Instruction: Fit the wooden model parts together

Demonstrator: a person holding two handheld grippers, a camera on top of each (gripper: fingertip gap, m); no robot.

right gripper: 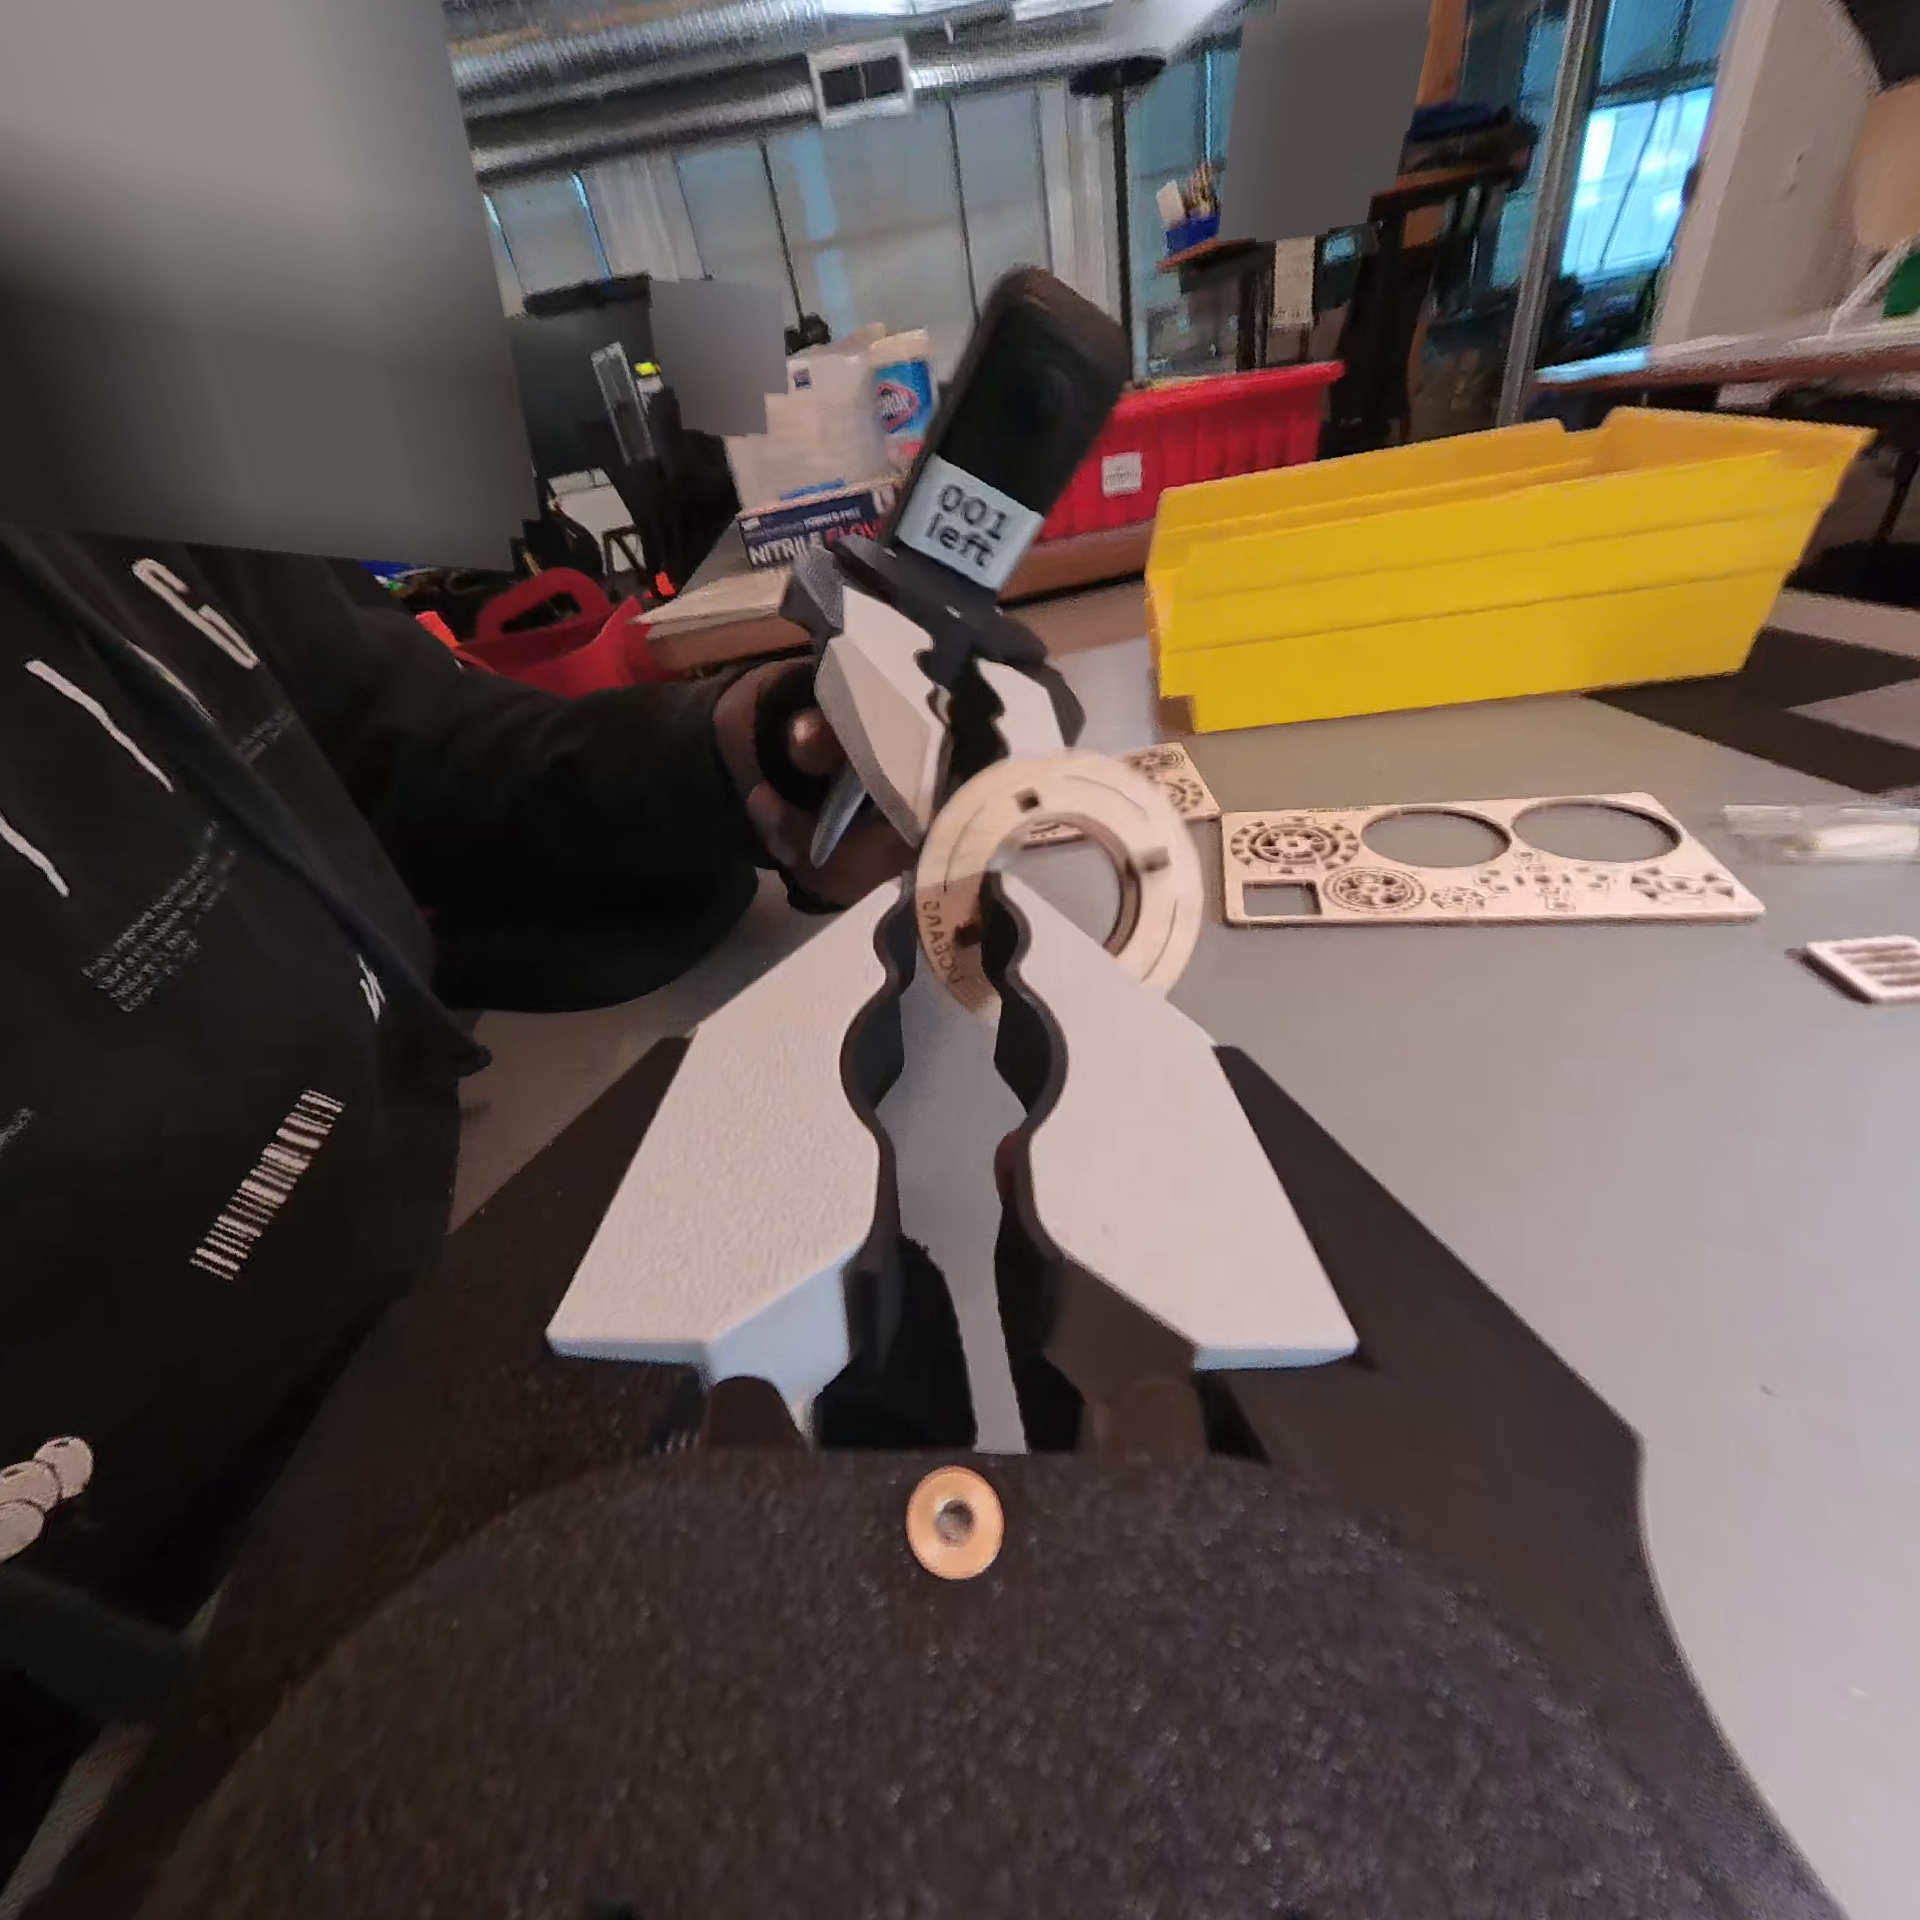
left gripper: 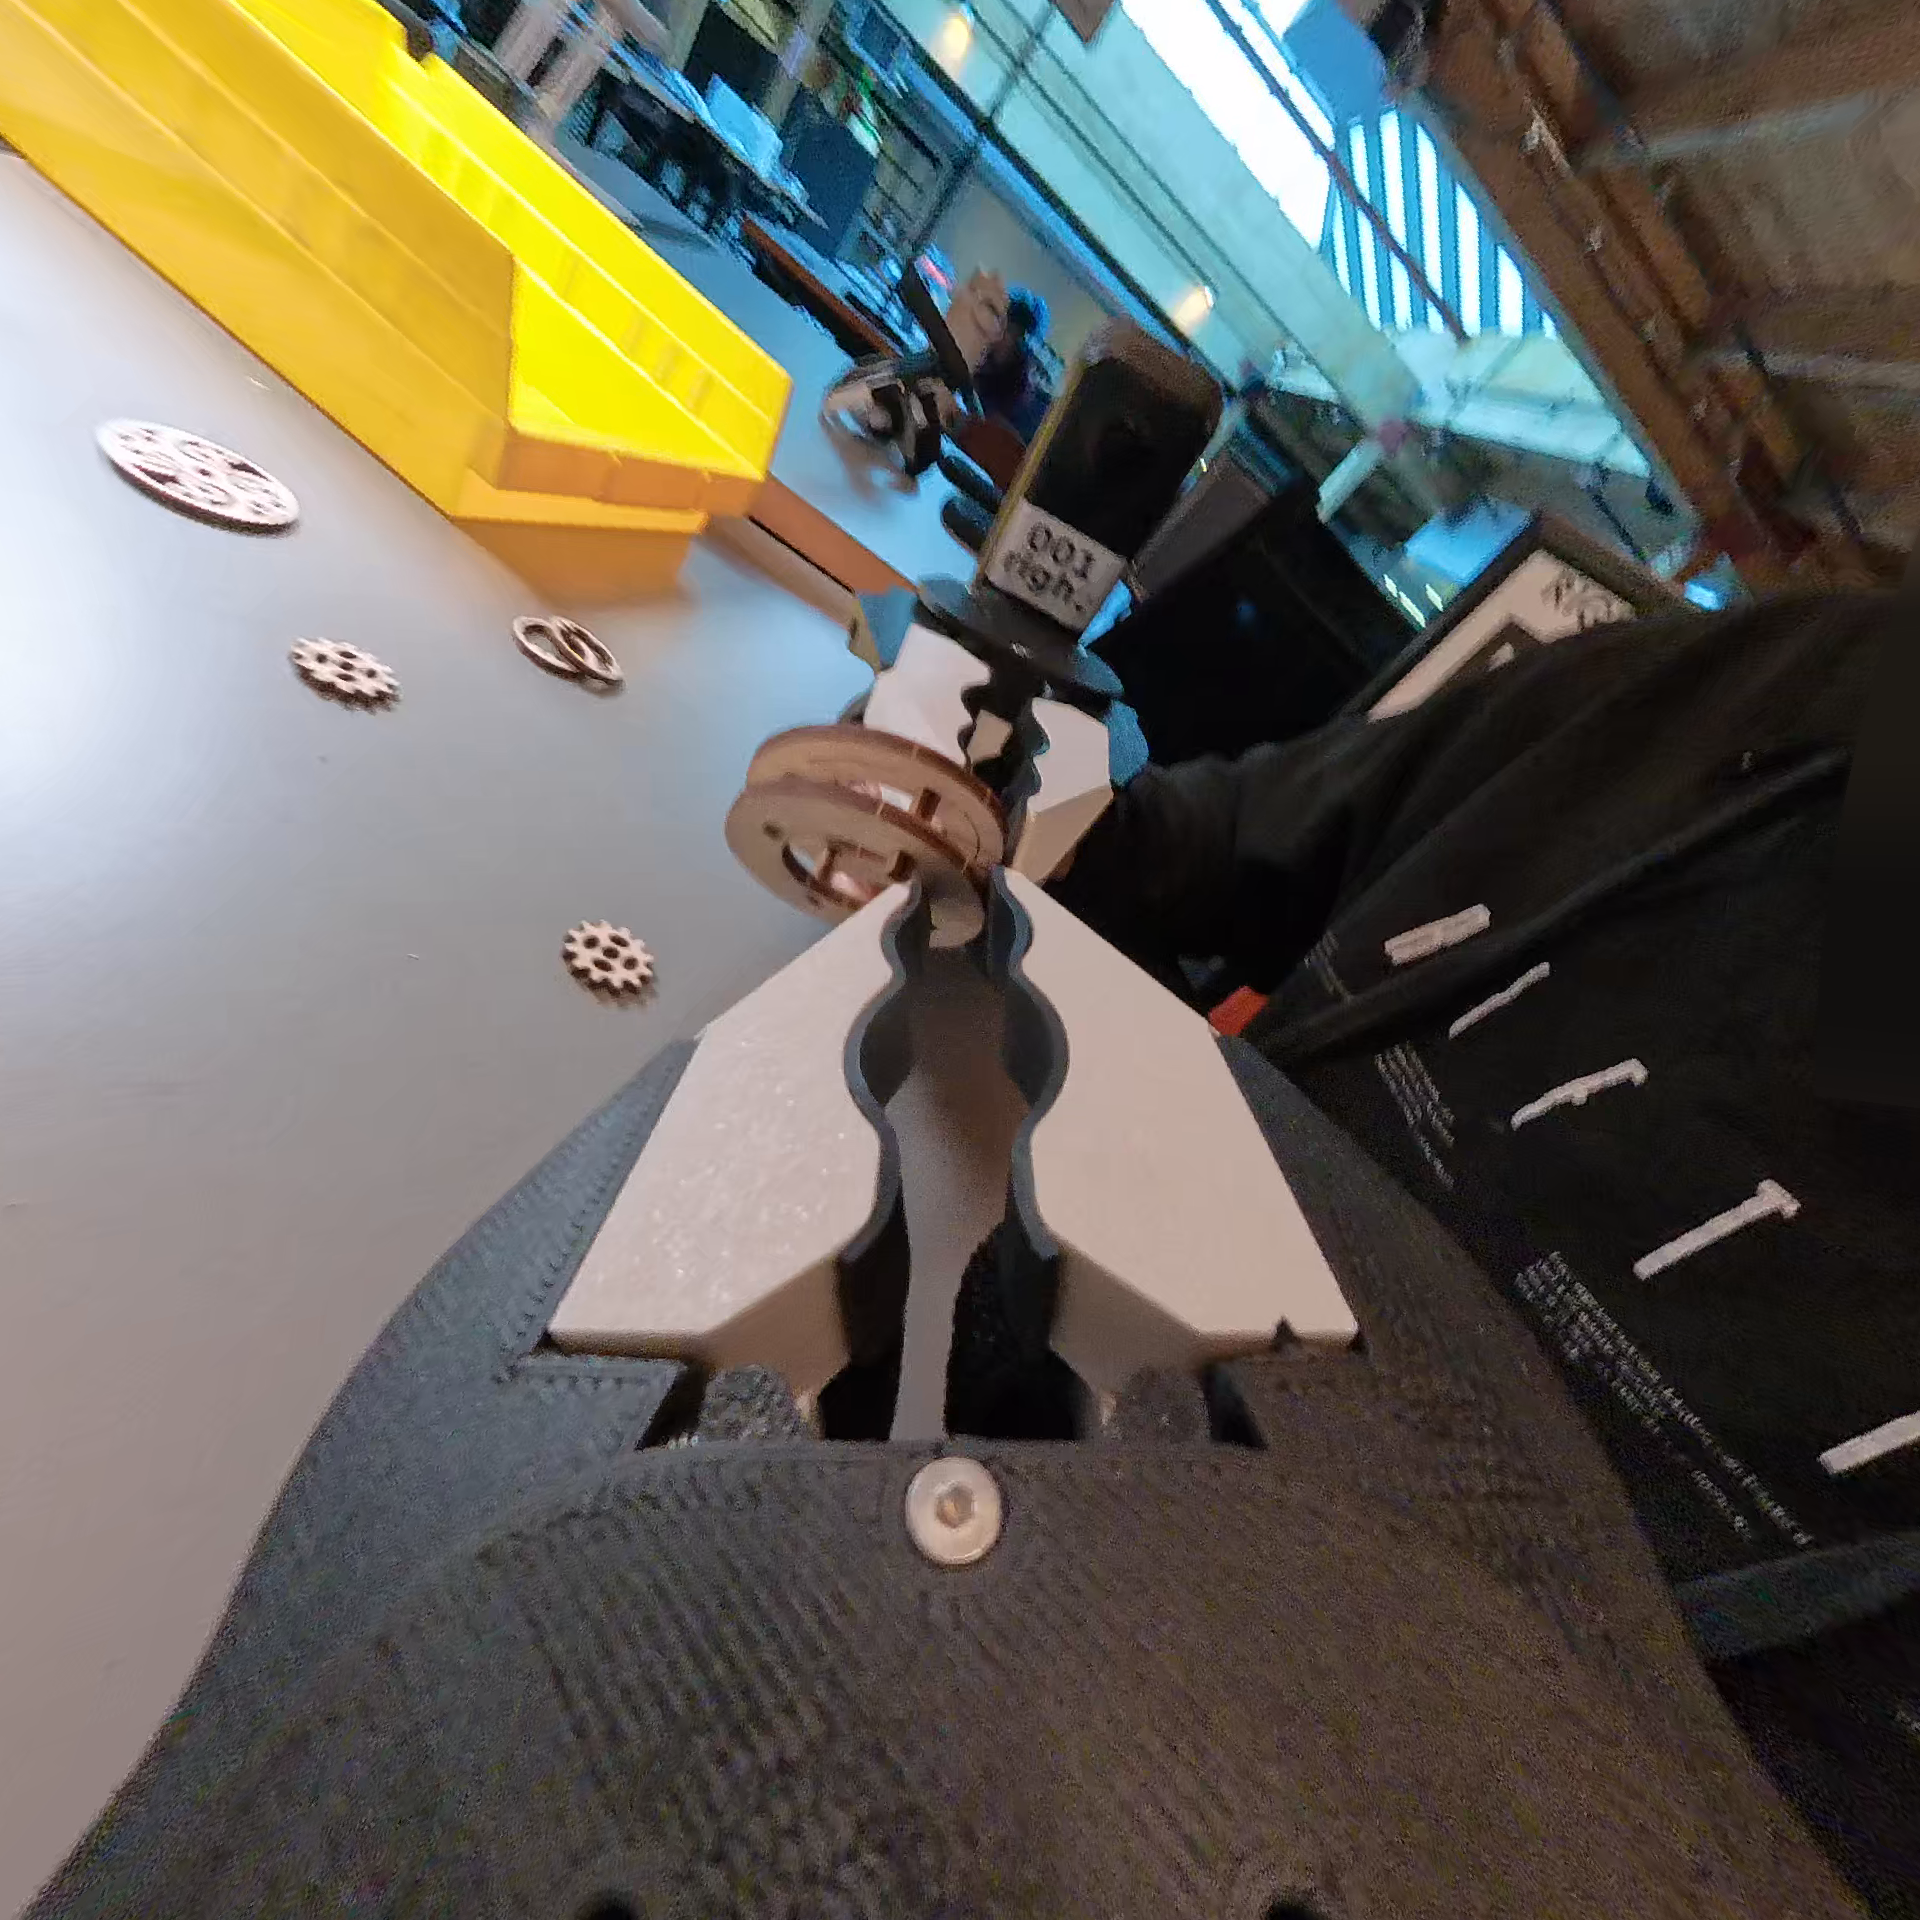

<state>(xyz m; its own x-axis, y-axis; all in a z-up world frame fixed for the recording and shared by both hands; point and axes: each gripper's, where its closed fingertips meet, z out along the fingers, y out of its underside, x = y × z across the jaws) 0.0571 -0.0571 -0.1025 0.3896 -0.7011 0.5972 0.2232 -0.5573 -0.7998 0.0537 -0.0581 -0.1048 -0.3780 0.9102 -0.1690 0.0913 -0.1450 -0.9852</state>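
Up close, both claws meet at one wooden ring assembly (left gripper: 868, 821), held in the air above the grey table (left gripper: 260, 1039). It is two flat wooden rings stacked with a gap between them, joined by small posts; seen edge-on from the left wrist view, face-on from the right wrist view (right gripper: 1060, 862).

Left claw (left gripper: 951, 899): jaws nearly closed, tips pinching the near edge of the lower ring. In the right wrist view the same claw (right gripper: 961, 769) comes down on the ring's upper left rim, a dark-sleeved hand (right gripper: 795, 769) on its grip.

Right claw (right gripper: 951, 909): jaws narrow, tips clamped on the ring's lower left rim. From the left wrist view this claw (left gripper: 1003, 774) sits at the far side of the assembly, tips against its edge.

Loose on the table, well apart from the assembly:
- large patterned disc (left gripper: 197, 476)
- two small gears, one farther (left gripper: 344, 672), one nearer (left gripper: 609, 959)
- pair of thin rings (left gripper: 568, 648), overlapping

Yellow bins (left gripper: 499, 312) stacked at the far side of the table. Right wrist view also shows a punched wooden sheet (right gripper: 1486, 860) lying flat beyond the assembly, two round holes empty, other parts not yet punched out. Small striped card (right gripper: 1870, 966) at the right edge.

Person in dark printed top (right gripper: 208, 987) at the left.
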